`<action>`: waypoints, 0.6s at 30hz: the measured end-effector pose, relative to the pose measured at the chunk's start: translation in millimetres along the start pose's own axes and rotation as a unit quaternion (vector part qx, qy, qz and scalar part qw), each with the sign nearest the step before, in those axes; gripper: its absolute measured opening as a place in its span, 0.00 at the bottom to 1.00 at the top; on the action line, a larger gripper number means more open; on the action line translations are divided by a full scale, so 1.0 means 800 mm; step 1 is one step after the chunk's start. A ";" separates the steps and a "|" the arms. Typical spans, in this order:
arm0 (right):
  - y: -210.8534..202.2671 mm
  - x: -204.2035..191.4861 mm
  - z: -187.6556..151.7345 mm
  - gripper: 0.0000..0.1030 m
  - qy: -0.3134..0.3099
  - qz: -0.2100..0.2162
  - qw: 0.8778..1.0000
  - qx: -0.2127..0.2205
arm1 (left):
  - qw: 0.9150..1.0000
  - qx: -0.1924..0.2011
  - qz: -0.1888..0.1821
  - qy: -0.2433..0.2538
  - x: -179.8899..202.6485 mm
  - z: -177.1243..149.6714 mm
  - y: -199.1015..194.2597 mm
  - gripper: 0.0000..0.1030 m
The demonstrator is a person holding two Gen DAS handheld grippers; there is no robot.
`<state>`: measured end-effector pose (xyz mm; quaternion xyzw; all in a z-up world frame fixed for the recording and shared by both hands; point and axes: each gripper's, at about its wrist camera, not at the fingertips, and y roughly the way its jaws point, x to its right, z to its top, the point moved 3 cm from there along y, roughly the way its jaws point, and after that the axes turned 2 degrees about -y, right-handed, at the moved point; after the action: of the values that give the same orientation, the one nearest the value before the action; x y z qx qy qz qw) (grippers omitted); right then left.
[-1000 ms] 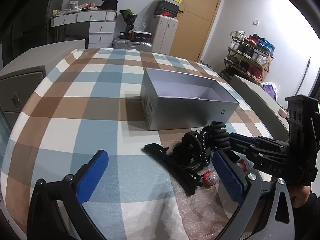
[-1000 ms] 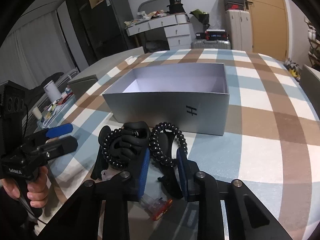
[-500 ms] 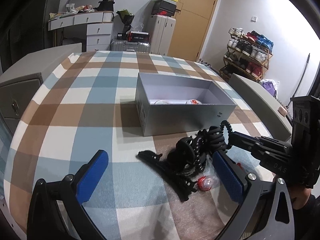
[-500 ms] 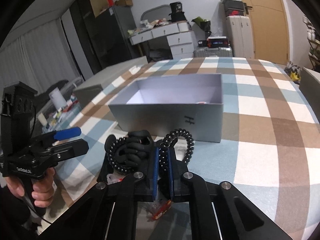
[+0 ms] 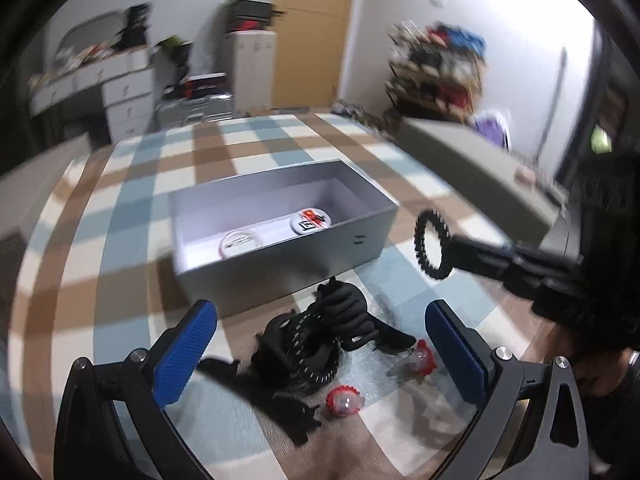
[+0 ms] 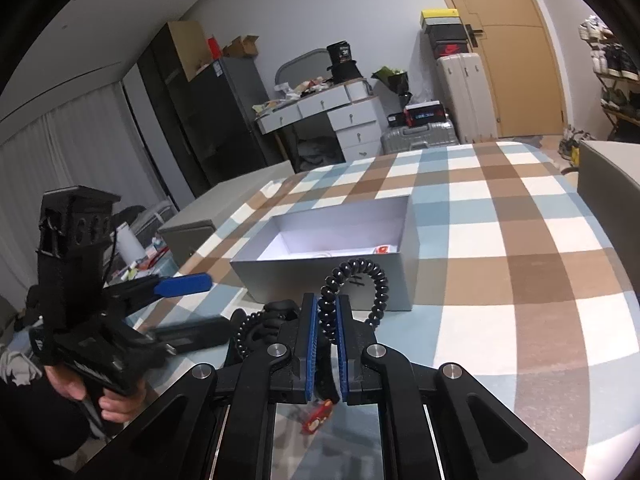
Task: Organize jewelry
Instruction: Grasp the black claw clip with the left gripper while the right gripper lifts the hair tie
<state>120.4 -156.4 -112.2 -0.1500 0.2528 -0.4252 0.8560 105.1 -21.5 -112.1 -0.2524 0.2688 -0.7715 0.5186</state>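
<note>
Two small round things (image 5: 276, 232) already lie in the grey box (image 5: 280, 264), the right tool (image 6: 328, 320) is clamped on a black coil hair tie (image 6: 360, 276) lifted near the box, and the left tool (image 5: 320, 344), spread apart, hangs over the black pile (image 5: 320, 332) left on the checked cloth (image 5: 132, 208).

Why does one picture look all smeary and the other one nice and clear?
Left wrist view: motion blur smears the shoe rack, the checked cloth and the black pile. Right wrist view: sharp, with the coil hair tie crisp between the right gripper's fingers. Both views bend straight lines and go dark at the corners, as fisheye lenses do.
</note>
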 end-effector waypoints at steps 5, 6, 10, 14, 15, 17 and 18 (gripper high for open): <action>0.001 0.007 -0.004 0.08 0.004 0.000 1.000 -0.004 | 0.999 -0.017 -0.030 0.032 0.010 0.009 0.019 0.97; 0.001 0.009 -0.005 0.08 0.005 0.001 1.000 -0.004 | 0.999 -0.021 -0.032 0.034 0.011 0.010 0.022 0.95; -0.001 0.013 -0.007 0.08 0.011 0.005 1.000 -0.002 | 0.998 -0.039 -0.043 0.037 0.014 0.010 0.032 0.82; 0.001 0.017 -0.009 0.08 0.014 0.001 1.000 -0.006 | 0.996 -0.054 -0.048 0.042 0.016 0.006 0.040 0.60; 0.001 0.018 -0.009 0.08 0.015 0.001 1.000 -0.007 | 0.996 -0.056 -0.051 0.041 0.017 0.004 0.040 0.58; 0.003 0.019 -0.009 0.08 0.017 0.000 1.000 -0.008 | 0.996 -0.061 -0.054 0.038 0.016 0.002 0.041 0.50; 0.003 0.018 -0.009 0.08 0.017 0.001 1.000 -0.008 | 0.996 -0.062 -0.056 0.038 0.016 0.001 0.041 0.49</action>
<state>125.4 -167.1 -123.6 -0.1495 0.2710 -0.4250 0.8506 123.3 -44.4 -132.3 -0.2694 0.3205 -0.7904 0.4472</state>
